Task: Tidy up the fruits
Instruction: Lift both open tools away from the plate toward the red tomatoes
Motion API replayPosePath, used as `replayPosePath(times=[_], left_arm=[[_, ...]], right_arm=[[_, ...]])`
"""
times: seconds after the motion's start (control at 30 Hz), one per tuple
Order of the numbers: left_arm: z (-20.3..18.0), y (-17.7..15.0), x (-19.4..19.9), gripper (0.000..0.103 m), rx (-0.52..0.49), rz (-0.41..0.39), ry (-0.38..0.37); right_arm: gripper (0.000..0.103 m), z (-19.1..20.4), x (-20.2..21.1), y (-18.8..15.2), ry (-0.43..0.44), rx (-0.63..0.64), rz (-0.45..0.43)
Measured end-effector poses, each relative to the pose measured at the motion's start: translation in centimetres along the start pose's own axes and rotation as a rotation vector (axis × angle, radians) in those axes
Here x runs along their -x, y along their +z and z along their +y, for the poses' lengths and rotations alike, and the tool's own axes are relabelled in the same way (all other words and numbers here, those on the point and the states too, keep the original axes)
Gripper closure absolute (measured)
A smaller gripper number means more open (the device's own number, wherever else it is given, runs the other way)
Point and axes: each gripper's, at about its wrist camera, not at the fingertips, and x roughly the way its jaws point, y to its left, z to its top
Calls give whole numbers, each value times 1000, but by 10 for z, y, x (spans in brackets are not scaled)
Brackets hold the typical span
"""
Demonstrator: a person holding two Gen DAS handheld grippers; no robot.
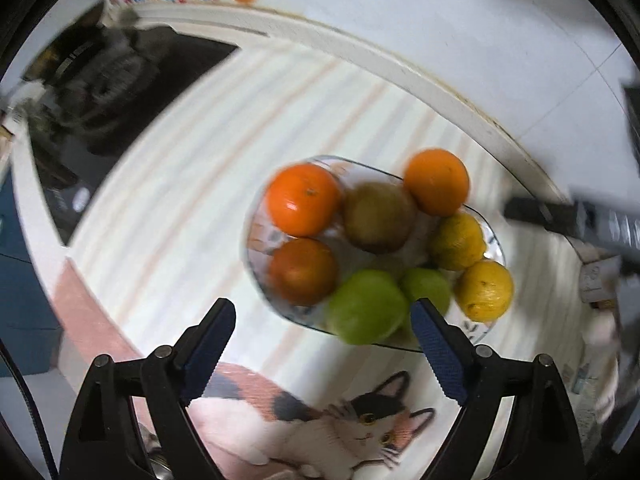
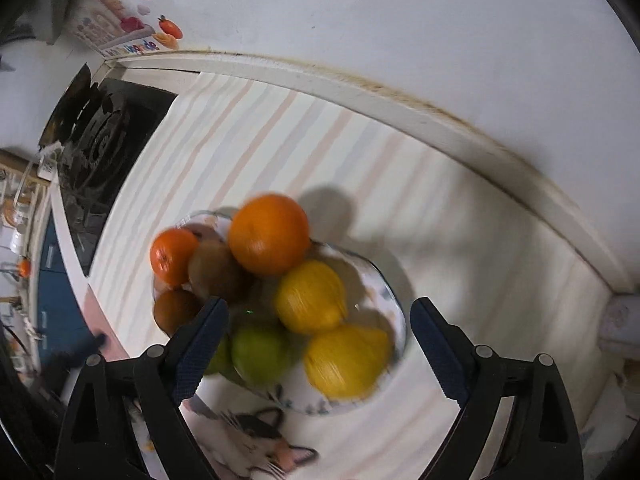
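Observation:
A clear patterned plate (image 1: 256, 256) (image 2: 394, 312) on the striped cloth carries several fruits. Among them are oranges (image 1: 303, 199) (image 2: 269, 234), a brown kiwi (image 1: 378, 216) (image 2: 214, 268), two yellow lemons (image 1: 485, 290) (image 2: 347, 362) and green limes (image 1: 366, 306) (image 2: 260, 352). My left gripper (image 1: 324, 316) hangs open above the plate's near edge, nothing between its pads. My right gripper (image 2: 320, 316) is open over the lemons and limes, touching none. The right gripper's dark body (image 1: 560, 216) shows at the right of the left wrist view.
A striped cloth with a cat print (image 1: 360, 420) covers the counter. A black gas hob (image 2: 100, 140) lies at the left. A white raised ledge (image 2: 400, 112) and tiled wall run behind. A colourful box (image 2: 116, 32) stands at the far left corner.

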Motion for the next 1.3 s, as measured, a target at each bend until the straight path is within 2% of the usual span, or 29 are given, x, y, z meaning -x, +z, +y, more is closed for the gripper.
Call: replayPosePath(times=[0.13,0.3,0.63,1.03,1.3], left_arm=[[8,-8,19,13,-4,-41,52],[7,-29,41,13,-10,-76,79],[-7,-73,97,13,-28,-143,55],[-18,-121,165,13,-35,-222,24],[-23,-140,201,13,-32,-274,-1]], right_arm=[[9,-6,20,-41,-42,19,-40],[9,-6,44,-89,-41,22,-75],[9,3,118,-153,-51,82,-187],[9,18,192,-209,-20,129,-279],[9,23,232,-230,-2,138,-345]])
